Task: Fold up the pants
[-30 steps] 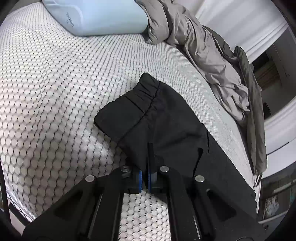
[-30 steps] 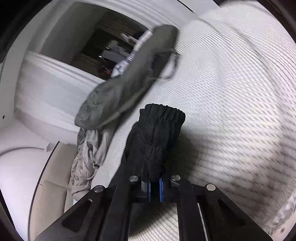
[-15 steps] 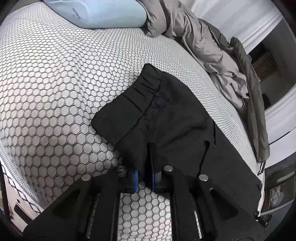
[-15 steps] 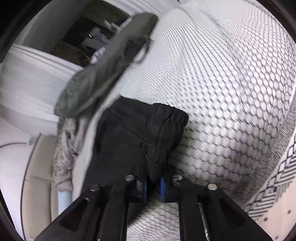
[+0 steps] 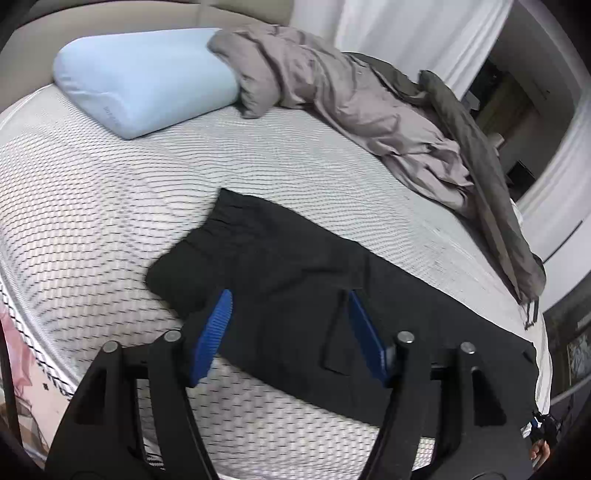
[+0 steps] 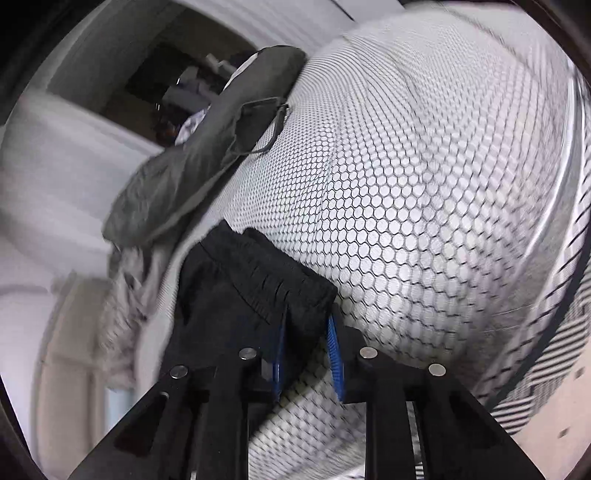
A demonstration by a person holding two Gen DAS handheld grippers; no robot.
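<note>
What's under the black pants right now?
The black pants lie flat on the honeycomb-patterned mattress, which shows all around them. Whatever sits directly beneath the fabric is covered; no lump suggests anything.

A home bedroom: a hexagon-patterned mattress (image 5: 110, 206) carrying a pale blue pillow (image 5: 144, 79) and rumpled grey bedding (image 5: 354, 99), white curtains (image 5: 402, 26) hanging behind.

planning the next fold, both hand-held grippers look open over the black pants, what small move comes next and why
Probably lift both clear: the left hand-held gripper is wide open, the right hand-held gripper open at the waistband, and the black pants lie flat on the mattress.
</note>
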